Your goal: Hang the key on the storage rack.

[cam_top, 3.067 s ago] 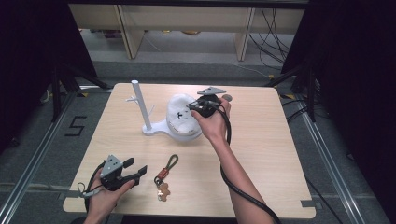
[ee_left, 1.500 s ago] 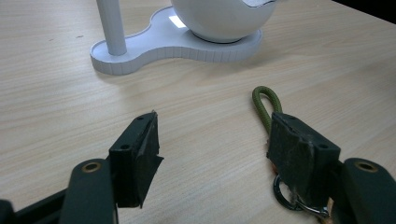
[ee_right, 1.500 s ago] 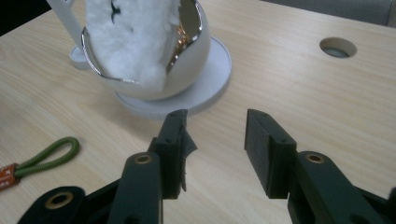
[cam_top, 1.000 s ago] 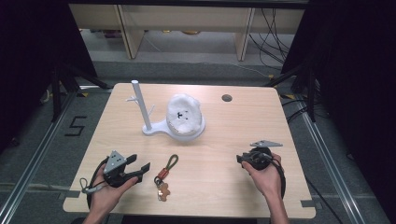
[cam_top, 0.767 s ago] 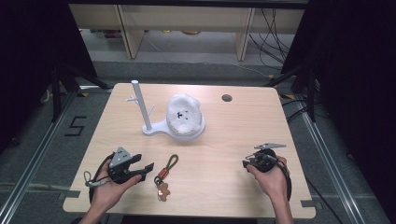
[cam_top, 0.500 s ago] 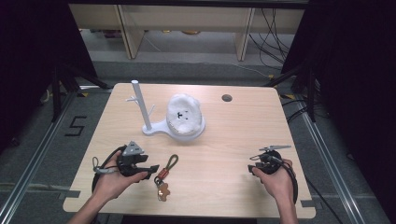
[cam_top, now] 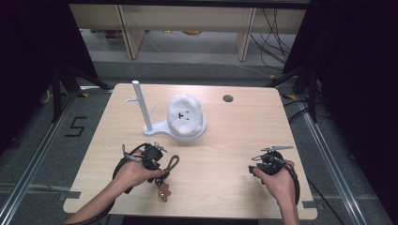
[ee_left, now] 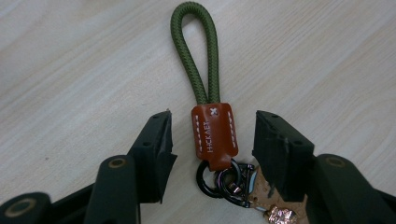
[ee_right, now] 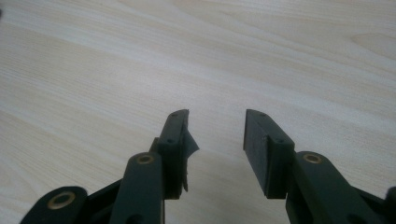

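Left tool (ee_left: pixel 212 133): I hold it low over the table (cam_top: pixel 225 140), its jaws astride the keychain (ee_left: pixel 210 126). The jaws have just been closing; a gap shows on each side of the brown leather tab (ee_left: pixel 214 133), so my pads are not pressing on it.
Keychain: it lies flat on the table between my left jaws. Its green cord loop (ee_left: pixel 196 51) runs out ahead of the jaw tips, and the dark metal rings (ee_left: pixel 224 179) lie back toward the tool's body, with a coppery charm (ee_left: pixel 280 215) beside the inner face of one jaw.
Right tool (ee_right: pixel 215 140): I hold it over bare table, well apart from the keychain and from my left tool. The jaws have just been opening; nothing is between them, and a small torn flap hangs off the inner pad of one jaw.
White stand (cam_top: pixel 150 126): an upright post with short pegs on a flat base, beyond my left tool.
White round thing (cam_top: pixel 185 117): it sits on the stand's base, beside the post.
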A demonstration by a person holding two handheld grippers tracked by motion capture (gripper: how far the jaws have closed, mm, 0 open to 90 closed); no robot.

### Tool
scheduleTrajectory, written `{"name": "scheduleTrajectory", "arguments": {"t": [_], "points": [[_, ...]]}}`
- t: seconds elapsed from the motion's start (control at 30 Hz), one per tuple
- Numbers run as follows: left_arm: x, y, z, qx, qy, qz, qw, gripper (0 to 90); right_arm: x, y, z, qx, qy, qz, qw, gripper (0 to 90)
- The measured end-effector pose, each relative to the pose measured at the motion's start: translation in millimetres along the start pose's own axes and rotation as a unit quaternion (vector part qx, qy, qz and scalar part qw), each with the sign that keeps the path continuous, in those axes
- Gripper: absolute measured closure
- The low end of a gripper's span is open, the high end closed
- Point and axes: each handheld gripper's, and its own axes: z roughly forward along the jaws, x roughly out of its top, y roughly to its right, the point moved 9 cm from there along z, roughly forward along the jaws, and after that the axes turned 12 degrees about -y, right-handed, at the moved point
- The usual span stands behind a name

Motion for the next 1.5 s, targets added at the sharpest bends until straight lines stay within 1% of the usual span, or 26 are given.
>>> {"name": "scheduleTrajectory", "arguments": {"t": [0.03, 0.07, 0.1, 0.13, 0.17, 0.2, 0.23, 0.3, 0.33, 0.4, 0.43, 0.5, 0.53, 0.67, 0.77, 0.9, 1.0, 1.03, 1.07, 1.13, 1.2, 1.23, 1.27, 1.3, 1.37, 1.5], "points": [[0.0, 0.0, 0.0, 0.000, 0.000, 0.000, 1.0000, 47.8, 0.0, 0.0, 0.0, 0.000, 0.000, 0.000, 1.0000, 60.9], [-0.5, -0.1, 1.1, 0.003, -0.010, -0.001, 0.9999, 48.3, -0.1, 0.6, 1.5, -0.001, -0.004, -0.009, 1.0000, 60.8], [0.0, 1.7, 2.5, 0.000, -0.010, -0.012, 0.9999, 48.3, -0.1, 0.6, 1.5, -0.001, -0.004, -0.009, 1.0000, 60.8], [-0.9, 0.3, 3.2, 0.003, -0.020, -0.007, 0.9998, 48.6, -0.7, 1.6, 1.0, -0.008, -0.007, -0.012, 0.9999, 60.9], [-2.4, -2.0, 3.3, 0.009, -0.035, 0.003, 0.9993, 48.6, -0.1, -1.1, 1.7, 0.000, -0.001, -0.004, 1.0000, 60.8], [-2.7, -3.4, 3.9, 0.012, -0.040, 0.008, 0.9991, 48.7, -0.2, 0.0, 2.5, -0.007, -0.003, -0.001, 1.0000, 60.8], [-2.5, -2.7, 4.4, 0.012, -0.041, 0.000, 0.9991, 48.8, -0.4, -2.7, 1.6, 0.000, -0.004, 0.000, 1.0000, 60.7], [-3.2, -2.9, 5.2, 0.011, -0.048, -0.002, 0.9988, 49.3, 1.3, -3.6, 1.8, 0.004, 0.003, -0.007, 1.0000, 60.7], [-3.5, -3.0, 5.8, 0.014, -0.049, -0.006, 0.9987, 49.8, 0.0, -2.8, 1.2, 0.000, -0.009, -0.011, 0.9999, 60.7], [-4.1, -3.1, 6.5, 0.015, -0.052, -0.005, 0.9985, 49.9, 0.6, -3.6, 1.2, 0.003, -0.005, -0.012, 0.9999, 60.6], [-4.7, -3.0, 6.4, 0.014, -0.057, -0.001, 0.9983, 49.9, 0.7, -4.2, 1.8, 0.016, -0.004, -0.012, 0.9998, 60.6], [-4.6, -2.2, 6.9, 0.020, -0.056, 0.006, 0.9982, 49.7, 0.8, -4.8, 1.7, 0.019, -0.004, -0.013, 0.9997, 60.5], [-5.3, -2.2, 7.0, 0.022, -0.061, 0.012, 0.9978, 50.2, 0.8, -8.1, 0.9, 0.029, -0.005, -0.005, 0.9995, 60.5], [-4.7, -1.3, 9.4, 0.023, -0.064, 0.012, 0.9976, 50.8, 1.4, -8.9, 1.3, 0.034, -0.002, -0.009, 0.9994, 60.6], [-5.2, -1.7, 10.4, 0.028, -0.072, 0.022, 0.9968, 51.0, 1.2, -9.9, 1.5, 0.039, -0.003, -0.011, 0.9992, 60.5], [-5.0, -2.3, 11.9, 0.032, -0.074, 0.023, 0.9964, 51.3, 0.8, -5.9, 2.9, 0.020, -0.004, -0.020, 0.9996, 60.4], [-5.3, -3.0, 13.2, 0.034, -0.080, 0.022, 0.9960, 51.9, 1.3, -9.4, 2.4, 0.034, -0.002, -0.019, 0.9993, 60.3], [-5.3, -3.2, 13.4, 0.034, -0.080, 0.022, 0.9959, 52.3, 1.1, -9.6, 2.1, 0.034, -0.001, -0.026, 0.9991, 60.3], [-5.3, -3.4, 14.2, 0.034, -0.080, 0.022, 0.9959, 52.4, 0.6, -11.9, 2.1, 0.044, -0.002, -0.019, 0.9989, 60.3], [-5.2, -3.4, 15.8, 0.036, -0.081, 0.023, 0.9958, 53.0, 1.2, -9.3, 2.9, 0.034, -0.001, -0.027, 0.9991, 60.3], [-5.0, -3.0, 16.0, 0.036, -0.081, 0.022, 0.9958, 53.8, 1.9, -10.8, 3.3, 0.042, 0.004, -0.026, 0.9988, 60.3], [-5.6, -2.9, 14.9, 0.036, -0.089, 0.022, 0.9951, 53.8, 1.9, -10.8, 3.3, 0.042, 0.004, -0.026, 0.9988, 60.3], [-5.6, -3.8, 14.5, 0.039, -0.091, 0.024, 0.9948, 56.1, 1.2, -9.9, 2.4, 0.030, -0.002, -0.024, 0.9993, 60.2], [-5.5, -3.8, 14.4, 0.040, -0.091, 0.023, 0.9948, 56.1, 1.2, -9.9, 2.4, 0.030, -0.002, -0.024, 0.9993, 60.2], [-4.9, -2.6, 14.7, 0.041, -0.083, 0.026, 0.9954, 65.1, 0.8, -9.9, 2.9, 0.028, -0.005, -0.018, 0.9994, 60.0], [-6.3, -2.7, 13.7, 0.047, -0.078, 0.041, 0.9950, 66.4, 0.2, -12.3, 2.3, 0.036, -0.008, -0.018, 0.9992, 59.7]]}}
